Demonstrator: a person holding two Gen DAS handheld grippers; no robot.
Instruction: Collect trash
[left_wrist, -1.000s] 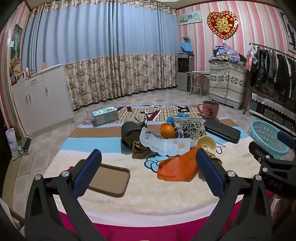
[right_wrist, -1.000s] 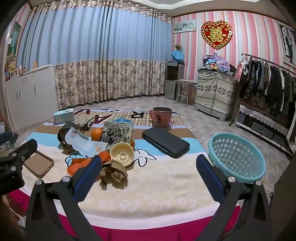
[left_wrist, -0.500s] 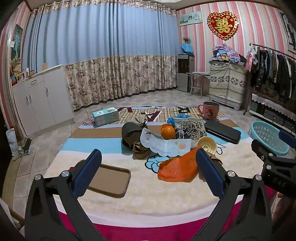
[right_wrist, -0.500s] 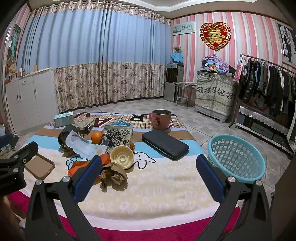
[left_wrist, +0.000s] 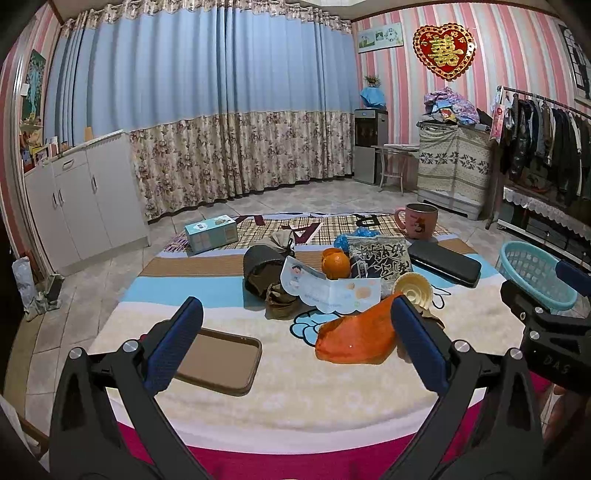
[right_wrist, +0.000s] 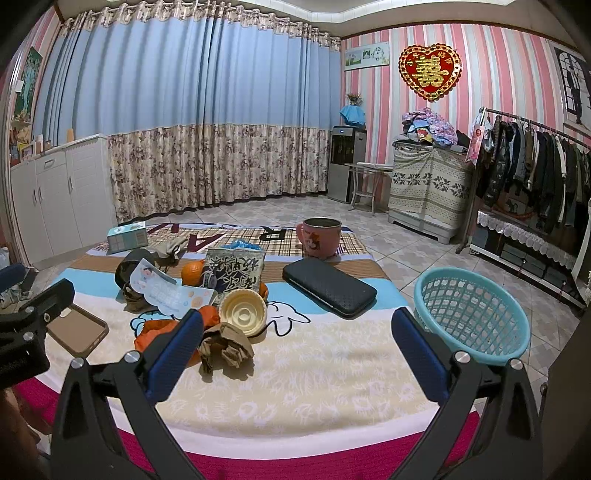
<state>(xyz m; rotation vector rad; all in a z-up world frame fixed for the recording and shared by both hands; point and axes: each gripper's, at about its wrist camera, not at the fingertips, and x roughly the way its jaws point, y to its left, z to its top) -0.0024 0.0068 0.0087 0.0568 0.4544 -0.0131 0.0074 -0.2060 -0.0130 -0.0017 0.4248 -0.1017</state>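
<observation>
A heap of trash lies mid-table: an orange plastic bag (left_wrist: 356, 338), a crumpled brown paper wad (right_wrist: 225, 345), a cream plastic lid (right_wrist: 242, 312), a white-blue wrapper (left_wrist: 330, 290), a black-printed snack bag (right_wrist: 234, 271) and an orange peel (left_wrist: 335, 263). A light-blue mesh basket (right_wrist: 471, 312) stands at the table's right edge. My left gripper (left_wrist: 291, 341) is open and empty, above the table's near edge, before the orange bag. My right gripper (right_wrist: 295, 345) is open and empty, above the near edge between the paper wad and the basket.
On the table: a brown tray (left_wrist: 218, 360) at near left, a black case (right_wrist: 328, 286), a pink mug (right_wrist: 321, 236), a teal tissue box (left_wrist: 210, 232) and a dark rolled cloth (left_wrist: 260, 267). Cabinets stand left, a clothes rack right.
Both grippers have risen and drawn back slightly, so the table items sit a little lower in view. Both stay open. Nothing on the table has moved.
</observation>
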